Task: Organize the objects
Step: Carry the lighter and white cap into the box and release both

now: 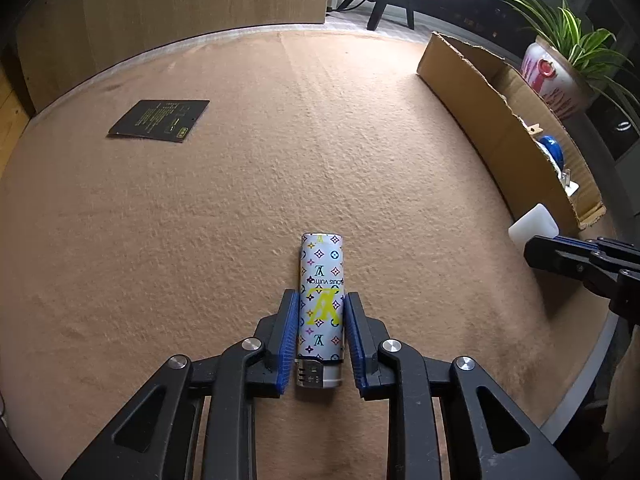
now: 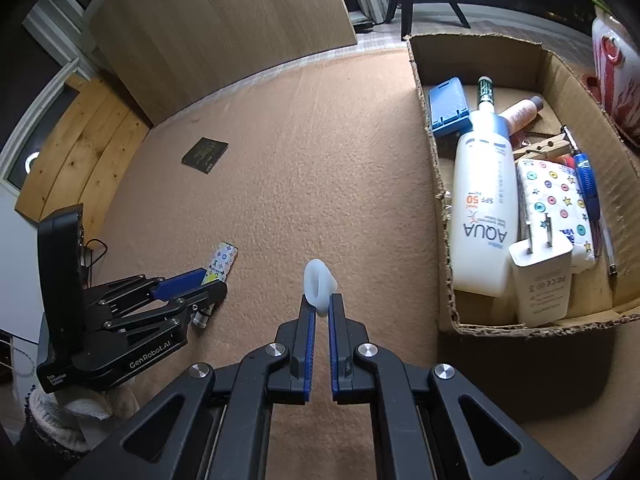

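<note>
Your left gripper straddles the patterned lighter lying on the worktop, jaws not visibly clamped yet, right gripper clenched on a white soft piece; next, probably carry both into the cardboard box.

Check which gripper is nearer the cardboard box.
Right. The right gripper, holding a white item, sits just beside the cardboard box. The left gripper straddles the lighter farther out on the table.
</note>
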Tool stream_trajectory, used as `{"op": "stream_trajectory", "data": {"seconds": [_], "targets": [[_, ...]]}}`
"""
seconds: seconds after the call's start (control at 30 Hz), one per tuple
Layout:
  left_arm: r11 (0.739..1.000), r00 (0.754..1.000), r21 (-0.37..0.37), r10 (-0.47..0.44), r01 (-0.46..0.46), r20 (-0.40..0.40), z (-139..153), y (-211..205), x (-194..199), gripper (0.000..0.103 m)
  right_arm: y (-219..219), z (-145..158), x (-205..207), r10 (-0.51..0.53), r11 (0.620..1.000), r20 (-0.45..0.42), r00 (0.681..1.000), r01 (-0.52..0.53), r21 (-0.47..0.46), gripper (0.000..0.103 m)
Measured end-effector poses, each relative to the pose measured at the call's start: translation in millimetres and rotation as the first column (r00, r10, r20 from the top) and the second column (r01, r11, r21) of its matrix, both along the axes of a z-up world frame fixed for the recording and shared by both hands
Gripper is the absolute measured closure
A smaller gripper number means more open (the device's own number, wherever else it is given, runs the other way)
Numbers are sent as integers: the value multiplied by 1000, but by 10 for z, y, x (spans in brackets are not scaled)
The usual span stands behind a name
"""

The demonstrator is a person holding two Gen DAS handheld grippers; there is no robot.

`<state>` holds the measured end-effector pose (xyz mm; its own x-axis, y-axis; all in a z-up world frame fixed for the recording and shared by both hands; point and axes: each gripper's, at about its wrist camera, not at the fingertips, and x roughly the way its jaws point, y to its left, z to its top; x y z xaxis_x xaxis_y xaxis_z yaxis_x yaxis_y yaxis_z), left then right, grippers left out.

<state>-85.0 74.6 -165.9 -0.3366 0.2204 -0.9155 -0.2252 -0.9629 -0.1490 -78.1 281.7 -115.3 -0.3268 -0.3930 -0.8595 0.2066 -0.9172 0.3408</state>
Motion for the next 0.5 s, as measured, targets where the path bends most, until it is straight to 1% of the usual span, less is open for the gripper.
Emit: {"op": "stream_trajectory", "data": {"seconds": [0.1, 0.27, 0.37, 0.5], "targets": [[999, 1000, 36, 16, -16, 11, 41, -17, 9, 78, 73, 78, 26, -9, 1000, -21, 1000, 9, 0, 97], [996, 1000, 82, 20, -19, -6, 218, 26, -11, 78, 305, 282, 48, -50, 999, -64, 997, 49, -12, 97], [995, 999, 101, 10, -6, -37, 388, 112, -69, 78, 484, 417, 40, -79, 997, -98, 992, 79, -7, 97], [992, 996, 122, -30, 41, -89, 639, 370, -212, 78, 753, 543, -35, -131, 991, -134, 982, 133, 9, 97]]}}
